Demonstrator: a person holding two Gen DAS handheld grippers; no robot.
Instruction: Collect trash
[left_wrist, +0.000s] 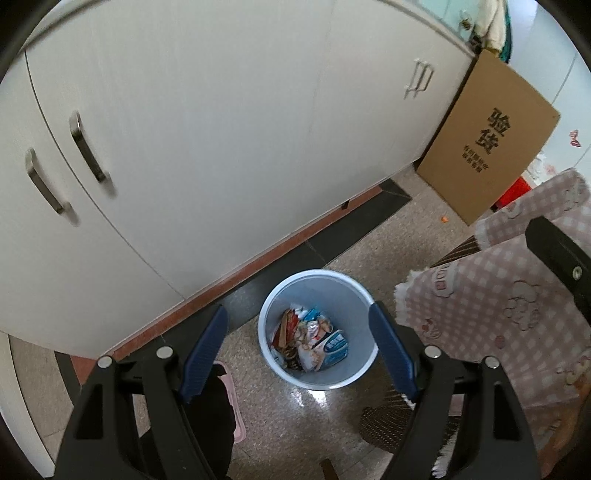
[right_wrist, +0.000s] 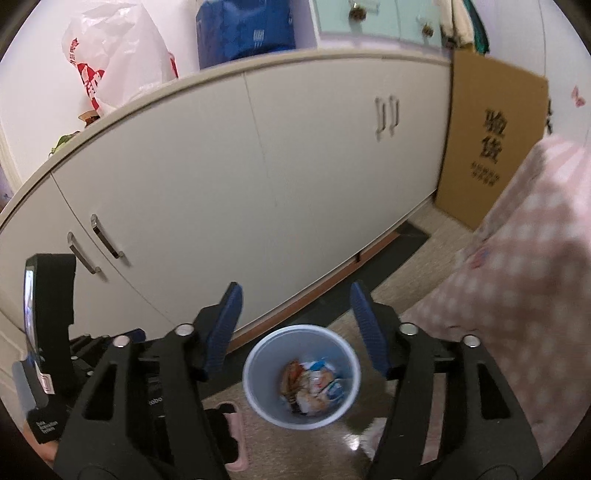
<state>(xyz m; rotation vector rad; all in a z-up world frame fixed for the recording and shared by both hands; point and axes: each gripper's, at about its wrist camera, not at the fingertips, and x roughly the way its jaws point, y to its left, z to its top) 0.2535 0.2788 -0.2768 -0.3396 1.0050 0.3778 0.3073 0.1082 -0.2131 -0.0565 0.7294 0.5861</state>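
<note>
Your left gripper (left_wrist: 297, 343) hangs with its 2 blue fingers (left_wrist: 205, 350) spread wide and nothing between them, and your right gripper (right_wrist: 295, 328) is spread the same way, also empty. Straight ahead and below both tools, at 12 o'clock between the fingertips, stands the pale blue trash bin (left_wrist: 354, 295) on the speckled floor, upright, mouth open toward you, with crumpled wrappers (left_wrist: 310, 341) lying in its bottom. In the left wrist view the bin fills more of the gap, so I judge the left gripper the nearer of the 2. At 7 o'clock of the bin a pink slipper (right_wrist: 236, 435) lies on the floor, just beside it. At 3 o'clock a pink checked cloth (left_wrist: 517, 314) drapes close to the bin's side, the likeliest thing to snag. Farther off at 12 o'clock runs the white cabinet (left_wrist: 221, 129), and at 2 o'clock a cardboard box (left_wrist: 487, 136) leans against its end.
</note>
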